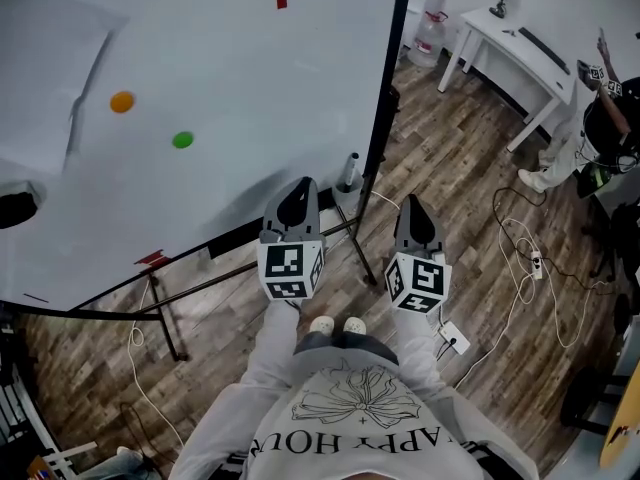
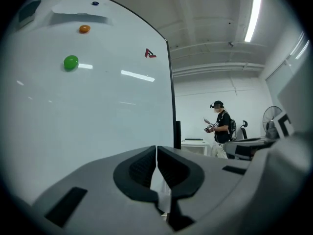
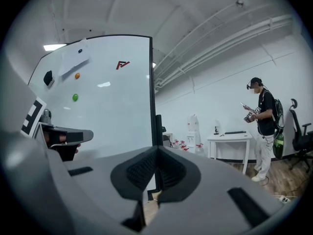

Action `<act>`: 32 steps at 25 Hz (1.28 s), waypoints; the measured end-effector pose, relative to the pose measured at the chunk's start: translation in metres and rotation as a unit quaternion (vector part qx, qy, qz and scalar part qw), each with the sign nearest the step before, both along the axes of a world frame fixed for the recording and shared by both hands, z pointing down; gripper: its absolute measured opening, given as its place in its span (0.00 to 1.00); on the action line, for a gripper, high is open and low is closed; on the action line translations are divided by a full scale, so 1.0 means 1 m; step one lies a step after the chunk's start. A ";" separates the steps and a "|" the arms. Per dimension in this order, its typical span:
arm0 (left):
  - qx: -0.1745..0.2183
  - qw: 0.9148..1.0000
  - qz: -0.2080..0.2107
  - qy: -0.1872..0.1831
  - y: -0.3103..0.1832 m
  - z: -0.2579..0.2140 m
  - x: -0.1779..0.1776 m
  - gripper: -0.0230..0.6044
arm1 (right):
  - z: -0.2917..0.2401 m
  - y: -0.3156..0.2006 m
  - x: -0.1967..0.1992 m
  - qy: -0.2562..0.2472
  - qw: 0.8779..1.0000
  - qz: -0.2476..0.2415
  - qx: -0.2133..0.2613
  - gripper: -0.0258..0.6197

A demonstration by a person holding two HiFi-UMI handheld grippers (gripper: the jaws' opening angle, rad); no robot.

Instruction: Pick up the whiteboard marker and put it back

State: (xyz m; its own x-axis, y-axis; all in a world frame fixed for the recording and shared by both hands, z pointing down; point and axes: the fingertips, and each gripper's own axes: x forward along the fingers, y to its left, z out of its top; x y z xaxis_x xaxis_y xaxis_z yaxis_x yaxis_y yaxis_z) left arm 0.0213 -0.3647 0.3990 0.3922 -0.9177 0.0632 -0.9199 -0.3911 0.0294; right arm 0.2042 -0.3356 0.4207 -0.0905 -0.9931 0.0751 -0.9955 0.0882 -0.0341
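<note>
The whiteboard (image 1: 220, 88) fills the left of the head view, with an orange magnet (image 1: 122, 101) and a green magnet (image 1: 182, 140) on it. At its lower right corner stands a slim upright cylinder with a dark top (image 1: 351, 171), which looks like the marker; it shows as a dark post (image 2: 177, 134) in the left gripper view. My left gripper (image 1: 297, 196) is just left of it and is shut with nothing between its jaws (image 2: 156, 151). My right gripper (image 1: 413, 211) hangs to the right, past the board's edge, also shut and empty (image 3: 156, 153).
A black eraser (image 1: 15, 208) clings to the board's left edge. The board's stand legs (image 1: 165, 318) reach over the wood floor. Cables (image 1: 530, 263) and a power strip (image 1: 455, 338) lie at the right. A white table (image 1: 510, 43) and another person (image 1: 605, 118) are at the back right.
</note>
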 end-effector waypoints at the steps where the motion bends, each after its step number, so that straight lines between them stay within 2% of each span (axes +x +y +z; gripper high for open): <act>1: 0.000 1.000 -0.002 0.000 0.002 0.000 -0.002 0.05 | -0.001 0.001 -0.001 -0.001 1.000 -0.001 0.002 0.04; 10: 0.001 1.000 -0.013 -0.001 0.012 -0.001 -0.010 0.05 | -0.007 0.003 -0.006 0.001 1.000 -0.003 0.007 0.04; 32: 0.004 1.000 -0.008 -0.009 0.021 -0.006 0.001 0.05 | -0.010 0.010 -0.001 0.004 1.000 -0.003 0.007 0.04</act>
State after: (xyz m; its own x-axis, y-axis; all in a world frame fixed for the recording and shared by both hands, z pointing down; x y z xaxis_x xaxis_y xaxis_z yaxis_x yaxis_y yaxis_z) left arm 0.0223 -0.3439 0.3934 0.3764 -0.9243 0.0636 -0.9263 -0.3766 0.0103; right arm 0.2033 -0.3259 0.4110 -0.0963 -0.9935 0.0614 -0.9952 0.0949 -0.0243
